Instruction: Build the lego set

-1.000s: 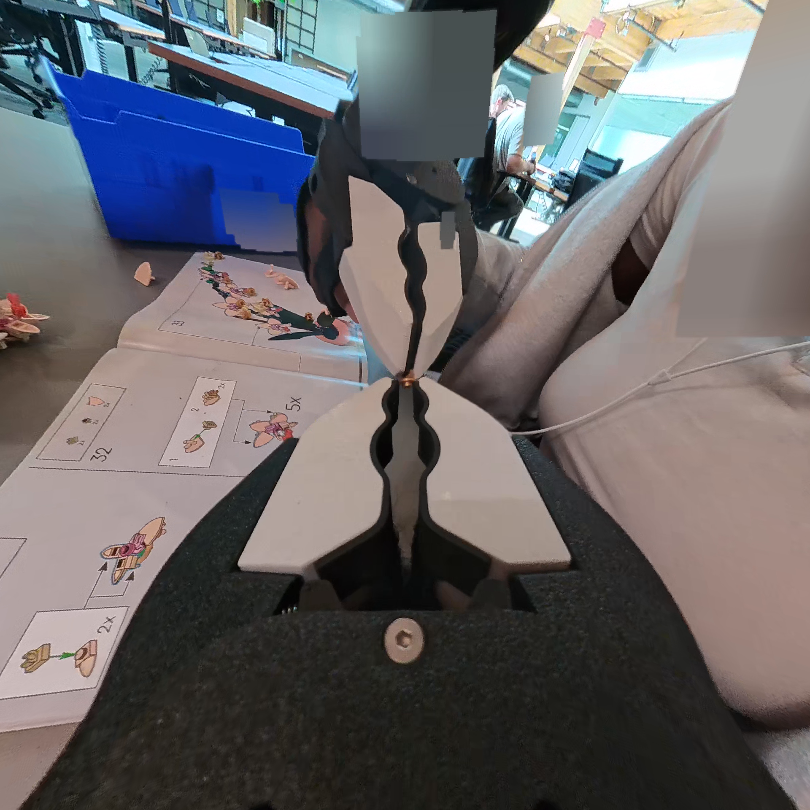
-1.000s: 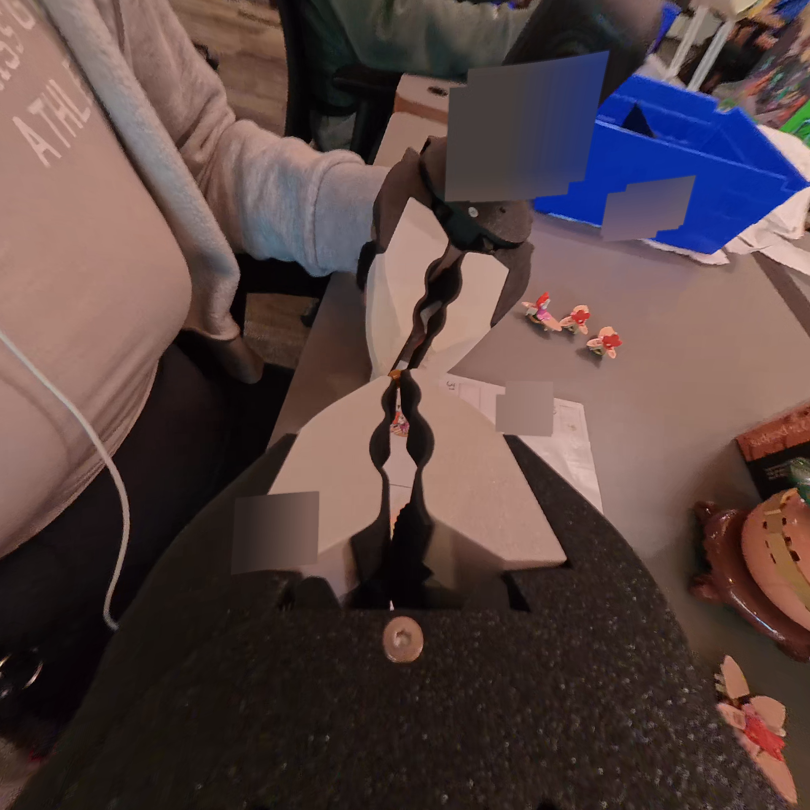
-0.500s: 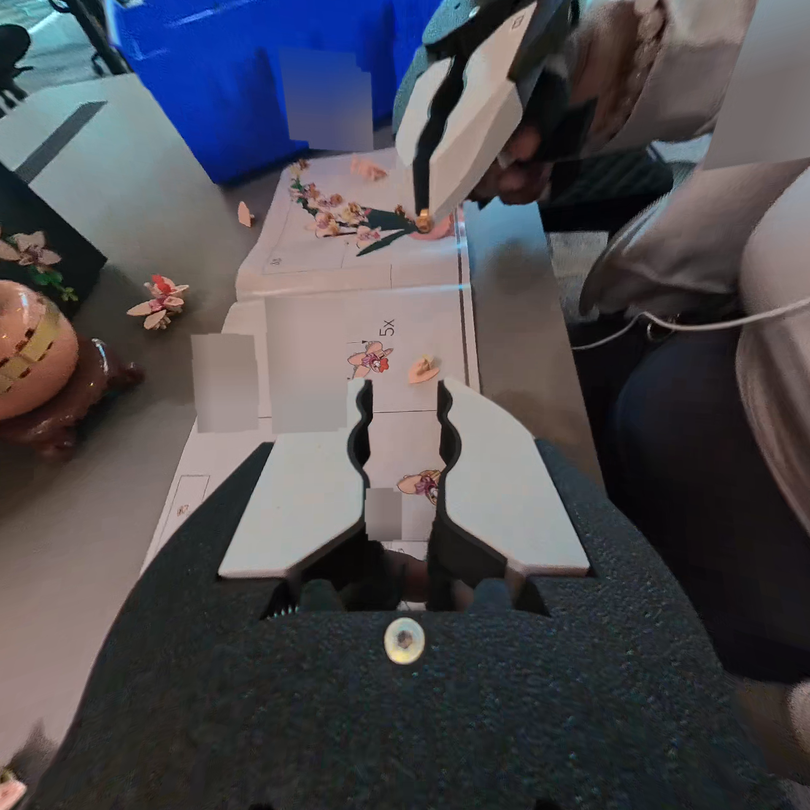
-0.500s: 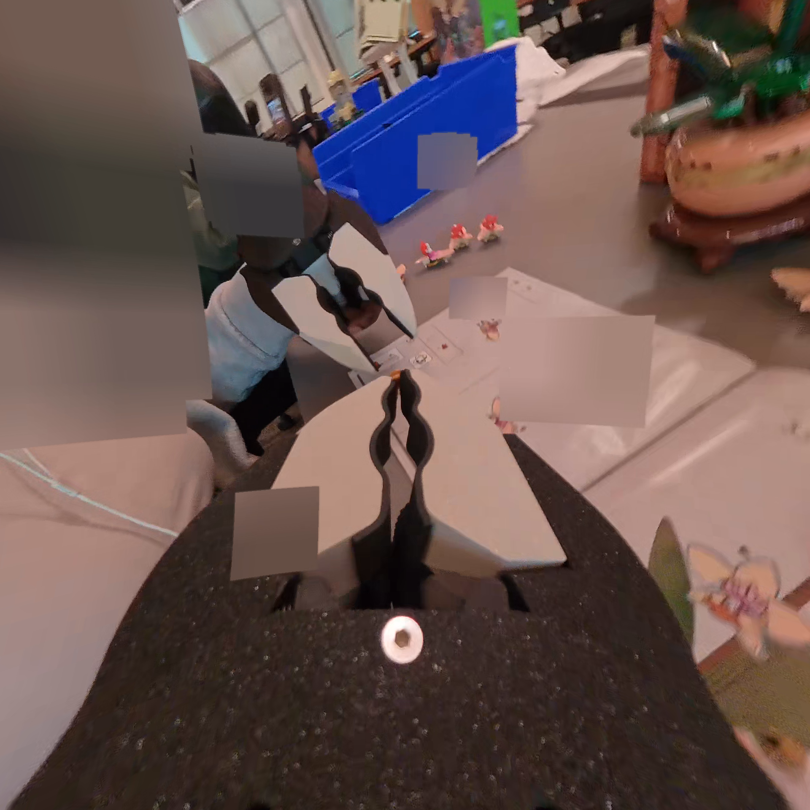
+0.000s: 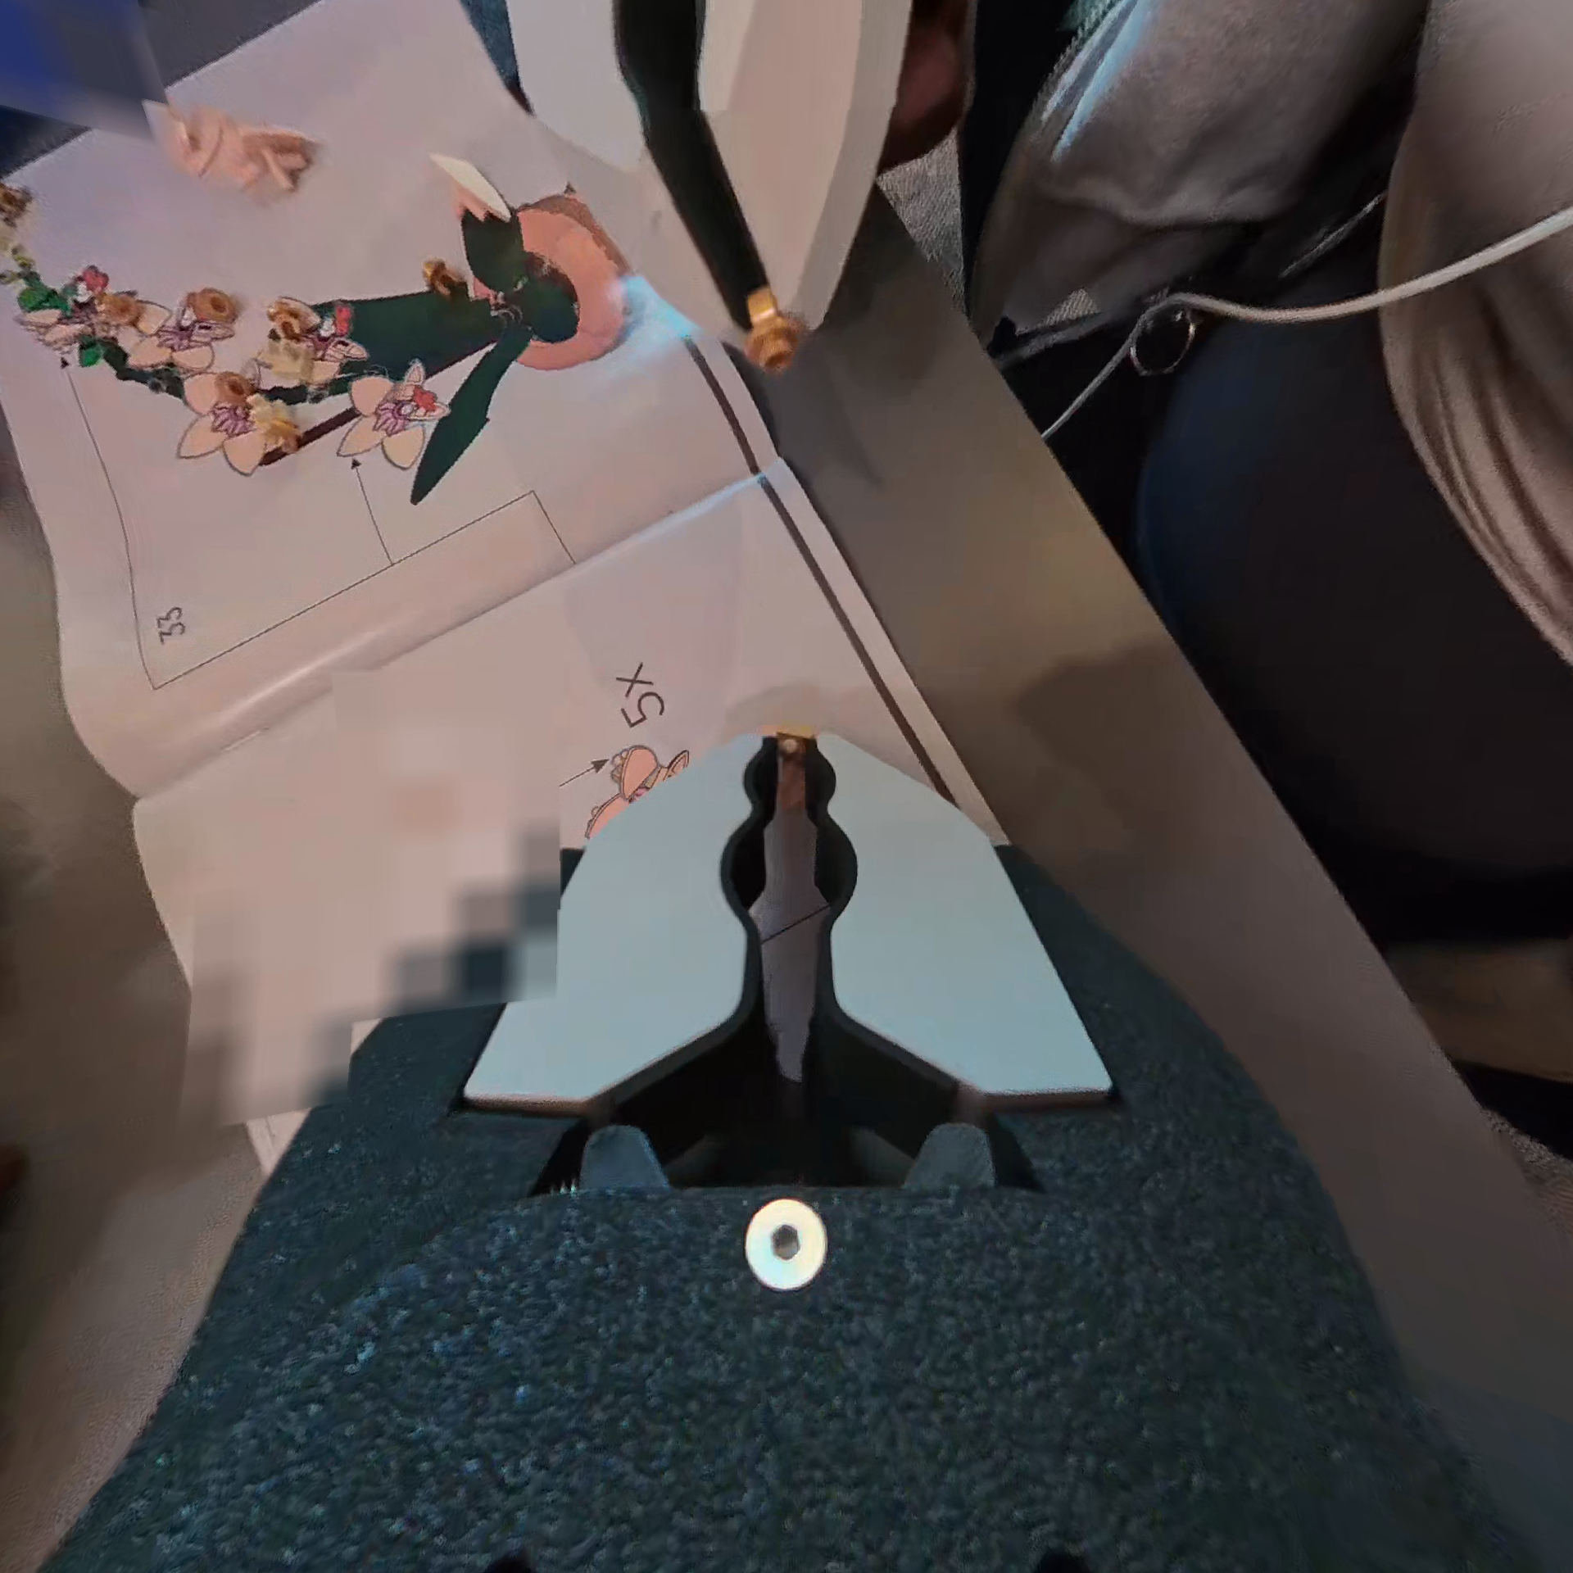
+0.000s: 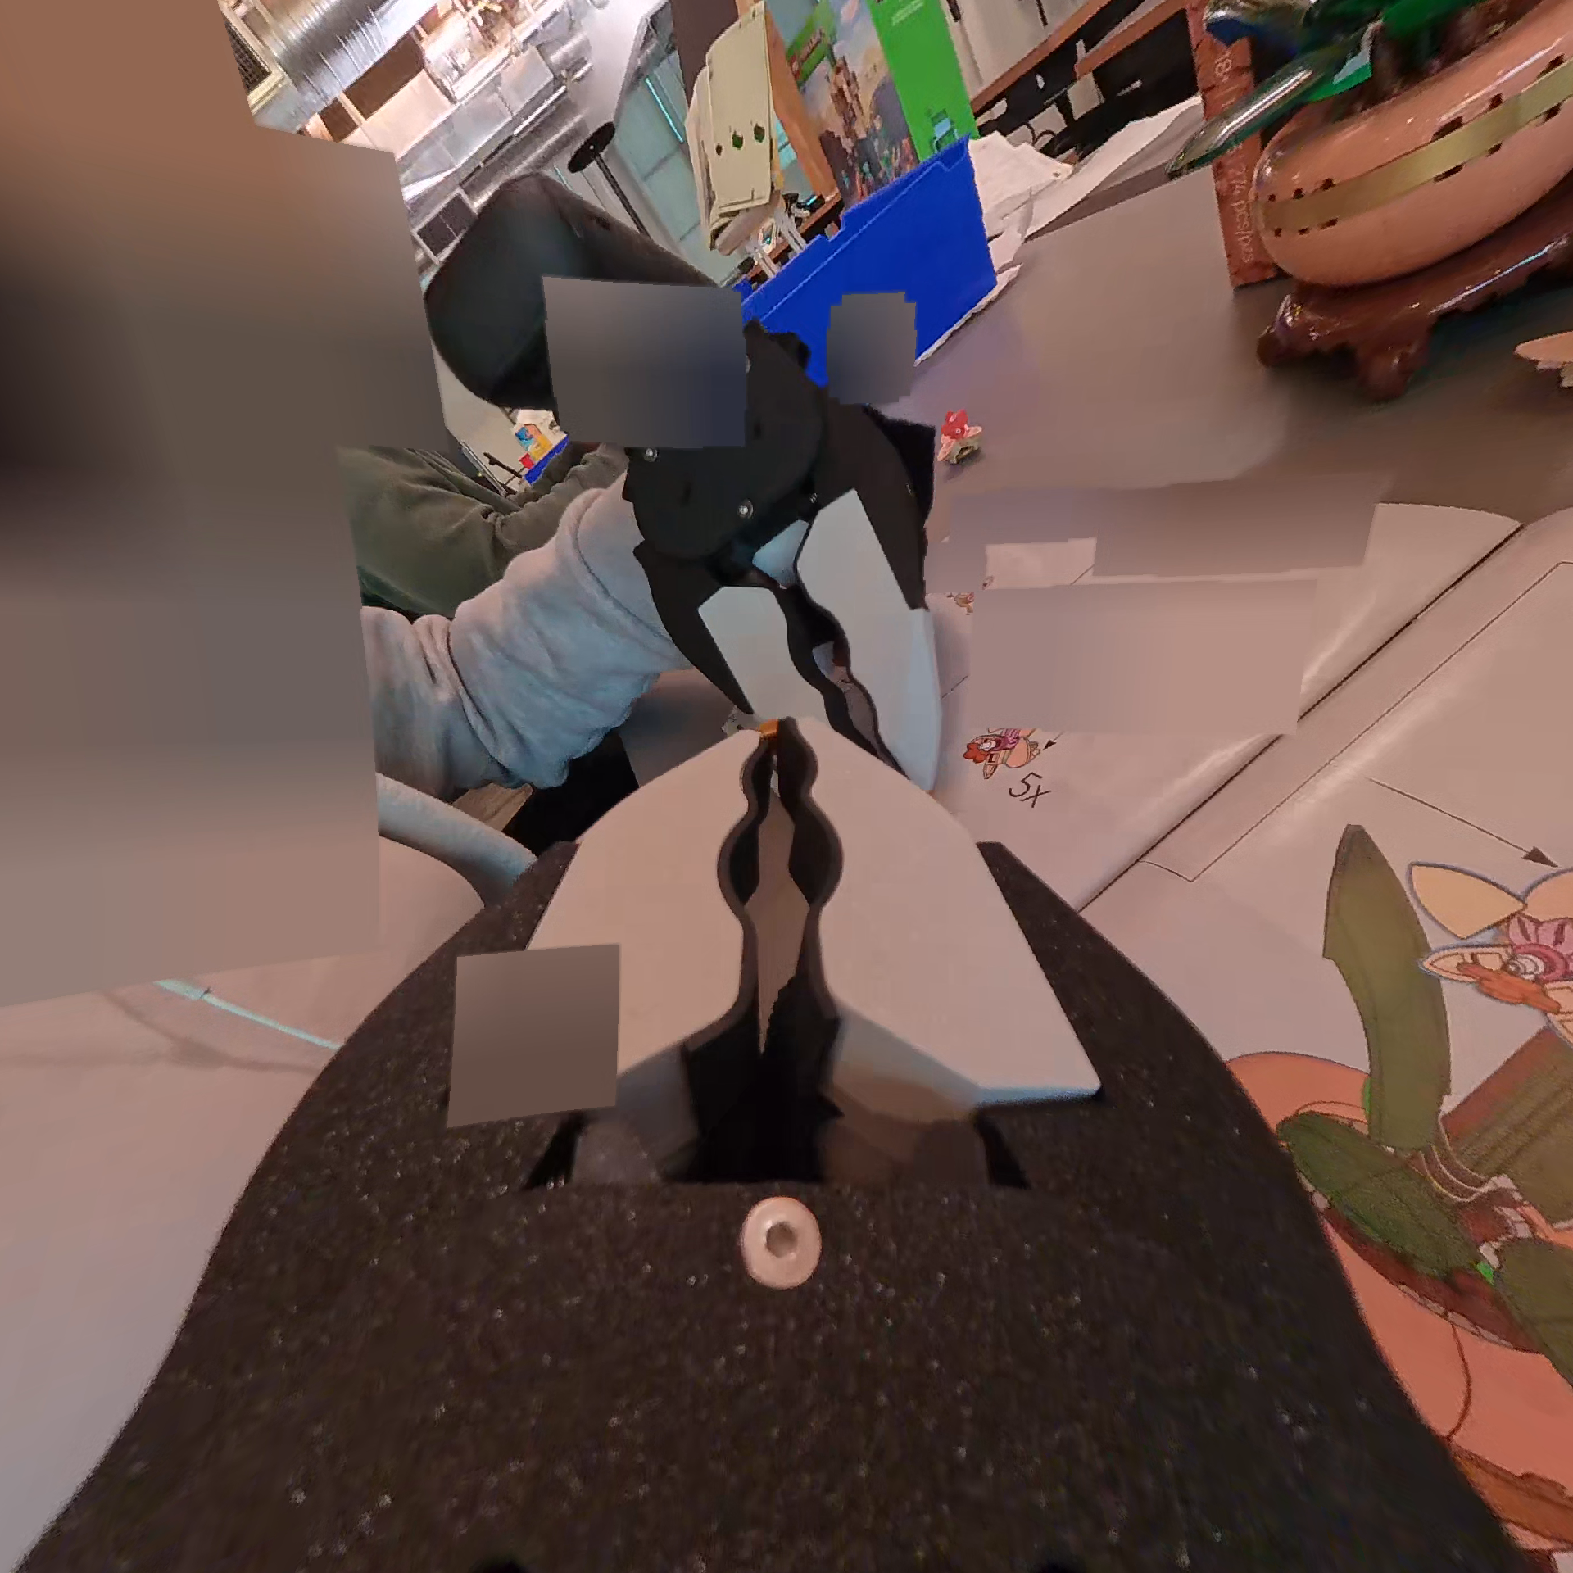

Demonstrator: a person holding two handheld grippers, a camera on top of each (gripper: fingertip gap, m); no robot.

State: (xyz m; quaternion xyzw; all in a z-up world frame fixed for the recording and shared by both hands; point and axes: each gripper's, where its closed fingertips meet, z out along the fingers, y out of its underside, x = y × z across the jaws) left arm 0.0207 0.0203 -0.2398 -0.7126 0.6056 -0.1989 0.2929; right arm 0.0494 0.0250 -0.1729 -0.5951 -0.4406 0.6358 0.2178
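Left gripper [image 5: 790,742] pinched on a small tan lego piece [image 5: 792,737] at the fingertips, low over the open instruction booklet [image 5: 357,545] near the grey table's [image 5: 1021,681] edge. Right gripper [image 5: 770,328] clamped on a small gold lego piece [image 5: 770,328], poised above the booklet's edge, apart from the left. 1 finished lego flower [image 6: 960,432] farther back, beside a blue bin [image 6: 902,230].

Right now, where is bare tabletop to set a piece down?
Bare grey table lies between the blue plastic bin, pink brick pot and open instruction booklet. The booklet's near edge is crowded by both grippers.
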